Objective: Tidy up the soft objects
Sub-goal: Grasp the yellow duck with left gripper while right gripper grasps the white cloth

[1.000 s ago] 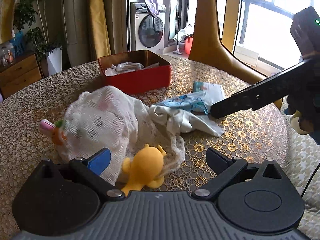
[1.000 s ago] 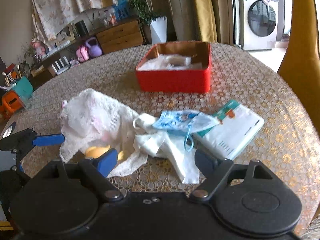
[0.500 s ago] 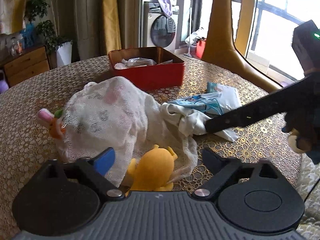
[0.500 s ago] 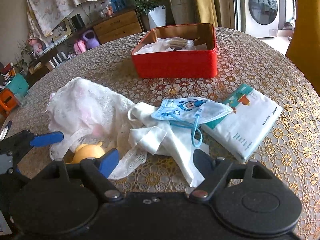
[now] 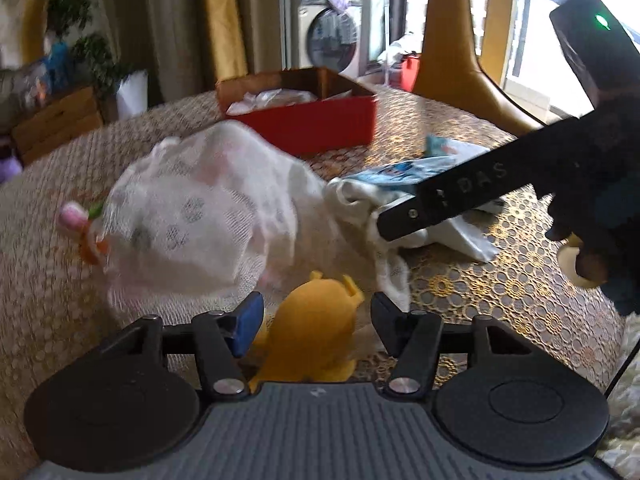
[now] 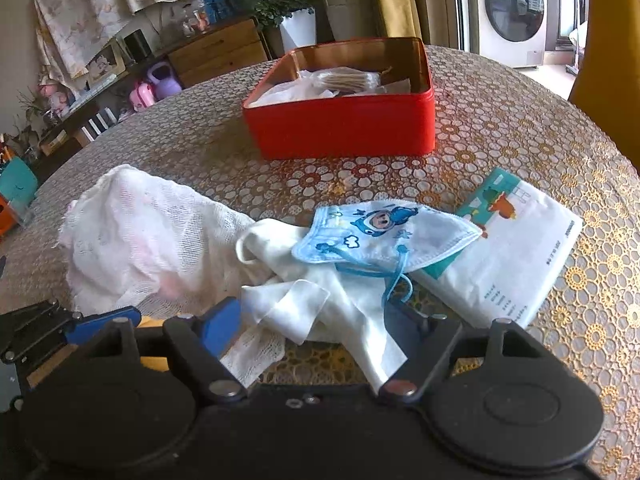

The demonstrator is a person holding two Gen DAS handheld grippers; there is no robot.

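Observation:
A yellow soft toy [image 5: 316, 320] lies between the fingers of my left gripper [image 5: 316, 316], whose jaws stand apart on either side of it. A white mesh cloth [image 5: 192, 220] covers a pink-and-orange toy [image 5: 80, 224] behind it. My right gripper [image 6: 316, 316] is open, its fingers straddling a white cloth [image 6: 312, 296]. On that cloth lies a blue child's face mask [image 6: 380, 236]. The right gripper's body [image 5: 460, 196] shows in the left wrist view over the white cloth [image 5: 360, 200]. The mesh cloth also shows in the right wrist view [image 6: 148, 236].
A red tin box [image 6: 344, 128] holding packets stands at the back of the round table [image 6: 520, 128]. A white tissue pack [image 6: 512, 248] lies right of the mask. A yellow chair [image 5: 452, 56] stands beyond the table.
Both grippers have moved forward and lower. The left gripper's fingers have narrowed around the yellow toy. The right gripper's fingers have reached the white cloth.

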